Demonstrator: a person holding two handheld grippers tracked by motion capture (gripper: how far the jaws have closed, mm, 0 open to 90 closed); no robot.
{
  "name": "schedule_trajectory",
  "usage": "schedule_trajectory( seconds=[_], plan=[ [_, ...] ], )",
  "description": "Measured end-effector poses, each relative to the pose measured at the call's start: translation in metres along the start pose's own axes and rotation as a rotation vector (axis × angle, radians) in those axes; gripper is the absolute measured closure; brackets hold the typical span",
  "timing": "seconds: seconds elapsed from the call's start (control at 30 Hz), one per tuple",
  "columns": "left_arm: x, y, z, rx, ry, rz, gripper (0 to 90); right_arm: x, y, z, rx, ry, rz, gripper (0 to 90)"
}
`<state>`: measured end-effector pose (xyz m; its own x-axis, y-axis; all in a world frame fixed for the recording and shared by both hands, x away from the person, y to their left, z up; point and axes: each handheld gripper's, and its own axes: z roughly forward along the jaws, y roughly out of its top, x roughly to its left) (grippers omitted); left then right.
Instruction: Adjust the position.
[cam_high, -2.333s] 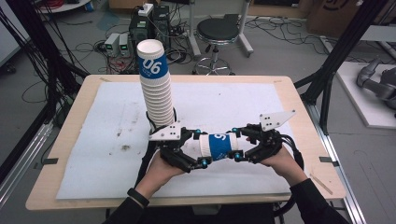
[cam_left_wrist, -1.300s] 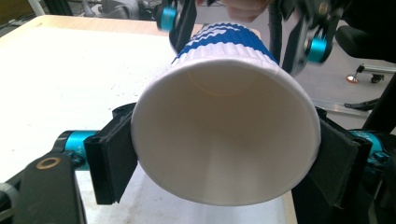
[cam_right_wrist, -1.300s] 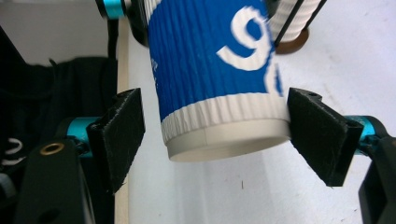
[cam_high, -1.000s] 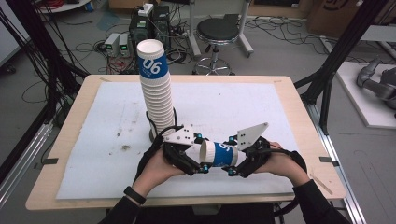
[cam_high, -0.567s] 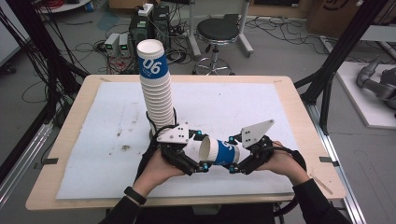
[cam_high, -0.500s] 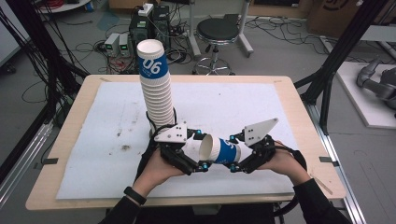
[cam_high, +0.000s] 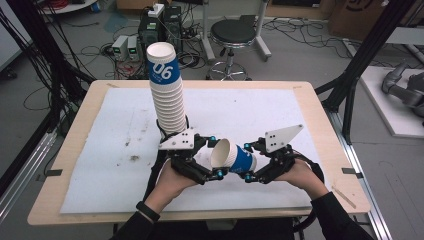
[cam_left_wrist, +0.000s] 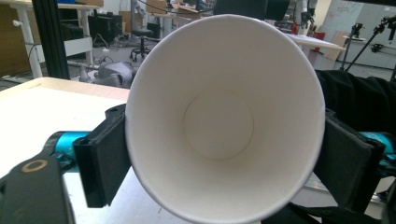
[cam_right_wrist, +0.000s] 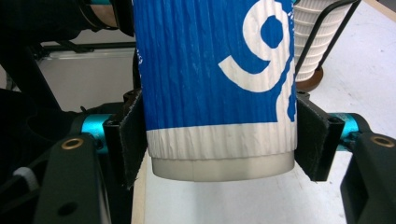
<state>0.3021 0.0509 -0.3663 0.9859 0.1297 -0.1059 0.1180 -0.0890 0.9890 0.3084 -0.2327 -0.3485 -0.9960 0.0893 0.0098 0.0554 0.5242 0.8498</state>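
Cup (cam_high: 234, 156) tilted up since; right jaws clenched on it, left jaws easing, white mat (cam_high: 120, 145).

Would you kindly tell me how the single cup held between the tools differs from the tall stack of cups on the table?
The single cup lies on its side off the table, its mouth toward the left tool; the stack stands upright in a wire holder. The single cup is one cup gripped near its base by the right tool; the stack is many nested cups, untouched. Both are white ribbed paper with blue bands.

One loose paper cup (cam_high: 232, 157) at centre frame, one tall cup stack (cam_high: 167, 95) upper left of centre, two grippers, one stool (cam_high: 232, 34) at top
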Motion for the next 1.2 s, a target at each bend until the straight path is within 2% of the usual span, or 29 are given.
schedule_trajectory(
  seconds=[0.33, 0.43, 0.53, 0.7, 0.8, 0.87, 1.0, 1.07, 1.2],
  plan=[
    [0.000, 0.001, -0.002, 0.012, 0.004, 0.012, 19.6, 0.000, -0.001, 0.003, -0.002, -0.002, 0.008, 29.2],
    [0.000, 0.001, -0.002, 0.023, 0.008, 0.016, 19.9, 0.001, -0.001, 0.004, 0.003, -0.016, -0.009, 28.5],
    [0.000, 0.004, -0.002, 0.054, 0.014, 0.025, 20.1, 0.002, -0.001, 0.003, 0.017, -0.038, -0.014, 24.8],
    [-0.002, 0.008, -0.002, 0.105, 0.030, 0.045, 20.7, 0.003, 0.001, 0.000, 0.045, -0.057, -0.023, 24.6],
    [-0.003, 0.011, -0.001, 0.164, 0.041, 0.064, 20.8, 0.006, 0.002, 0.002, 0.094, -0.082, -0.043, 24.1],
    [-0.005, 0.014, 0.000, 0.198, 0.043, 0.082, 20.8, 0.007, 0.003, 0.005, 0.124, -0.083, -0.066, 24.0],
    [-0.009, 0.017, 0.004, 0.241, 0.042, 0.102, 21.2, 0.009, 0.003, 0.017, 0.176, -0.101, -0.078, 22.5],
    [-0.010, 0.017, 0.005, 0.250, 0.045, 0.113, 21.3, 0.009, 0.003, 0.020, 0.182, -0.080, -0.077, 27.6],
    [-0.010, 0.018, 0.003, 0.230, 0.040, 0.105, 20.1, 0.010, 0.004, 0.022, 0.172, -0.066, -0.076, 29.7]
  ],
)
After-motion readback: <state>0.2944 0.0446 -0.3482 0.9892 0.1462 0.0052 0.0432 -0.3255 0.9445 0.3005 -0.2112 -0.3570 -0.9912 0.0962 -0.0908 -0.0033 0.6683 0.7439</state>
